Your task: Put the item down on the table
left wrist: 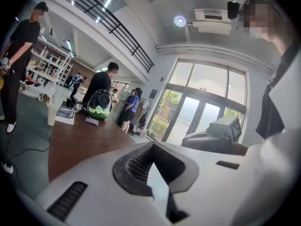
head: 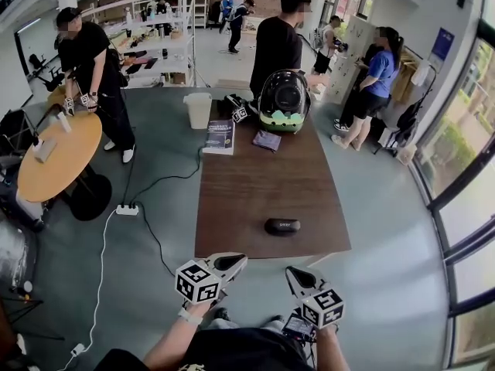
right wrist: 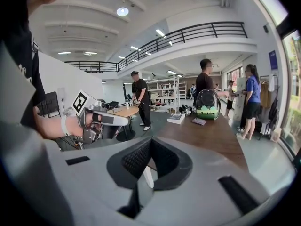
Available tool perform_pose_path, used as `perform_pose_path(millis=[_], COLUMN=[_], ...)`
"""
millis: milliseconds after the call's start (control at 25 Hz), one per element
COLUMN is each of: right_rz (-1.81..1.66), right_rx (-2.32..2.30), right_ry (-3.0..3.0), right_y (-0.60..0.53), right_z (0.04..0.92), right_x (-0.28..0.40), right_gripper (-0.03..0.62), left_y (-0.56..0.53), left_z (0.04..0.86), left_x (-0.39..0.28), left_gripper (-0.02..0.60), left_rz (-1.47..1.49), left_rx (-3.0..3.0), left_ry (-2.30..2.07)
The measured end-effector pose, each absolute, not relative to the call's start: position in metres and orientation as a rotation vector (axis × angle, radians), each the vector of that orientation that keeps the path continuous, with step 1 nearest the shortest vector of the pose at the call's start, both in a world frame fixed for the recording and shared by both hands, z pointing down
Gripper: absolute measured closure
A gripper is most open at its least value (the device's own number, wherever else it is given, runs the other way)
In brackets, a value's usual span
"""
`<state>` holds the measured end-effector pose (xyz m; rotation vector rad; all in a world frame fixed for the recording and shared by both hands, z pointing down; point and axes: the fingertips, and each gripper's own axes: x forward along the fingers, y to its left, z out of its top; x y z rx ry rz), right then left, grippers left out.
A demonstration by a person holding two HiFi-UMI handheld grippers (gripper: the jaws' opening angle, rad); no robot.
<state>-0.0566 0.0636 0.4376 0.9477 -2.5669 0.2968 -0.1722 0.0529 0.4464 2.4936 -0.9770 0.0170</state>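
Observation:
A black oval case lies on the long brown table, near its front edge. Both grippers hang just short of that edge, in front of the case and apart from it. My left gripper is shut with nothing in it, and its own view shows the jaws closed together. My right gripper is shut and empty too, jaws pressed together. In the right gripper view the left gripper shows beside it. The case is hidden in both gripper views.
At the table's far end stand a black and green backpack, a dark book, a small booklet and a white bin. A round wooden table and a power strip are at left. Several people stand beyond.

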Motion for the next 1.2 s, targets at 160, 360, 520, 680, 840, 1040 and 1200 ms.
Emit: perform_pose_path(millis=[160,360,520,680,840,1040,1200], right_rz=[0.284,0.275,0.297,0.322,0.327,0.337,0.353], right_rx=[0.928,0.92,0.923,0.928,0.915,0.902,0.901], right_ry=[-2.579,-2.576,-2.583,-2.595,-2.604,-2.616,-2.616], right_y=[0.064,0.064,0.061,0.055,0.053,0.051,0.054], right_z=[0.433,0.435,0.44,0.443,0.446,0.449,0.453], right_x=[-0.045,-0.019,0.006,0.033,0.055,0.077,0.09], right_gripper=[0.606,0.606,0.606,0.606,0.606,0.606,0.606], left_y=[0.053,0.052,0.051,0.047,0.05,0.053,0.054], left_z=[0.44,0.44,0.441,0.445,0.446,0.449,0.452], left_x=[-0.158,-0.128,-0.099,-0.071,-0.047,-0.023,-0.011], left_gripper=[0.575,0.575,0.575,0.575,0.575,0.575,0.575], left_rz=[0.009,0.023,0.054,0.079,0.088,0.103,0.108], left_rx=[2.493,2.49,2.493,2.48,2.469,2.462,2.447], left_ry=[-0.992,-0.992,-0.987,-0.999,-1.013,-1.031,-1.041])
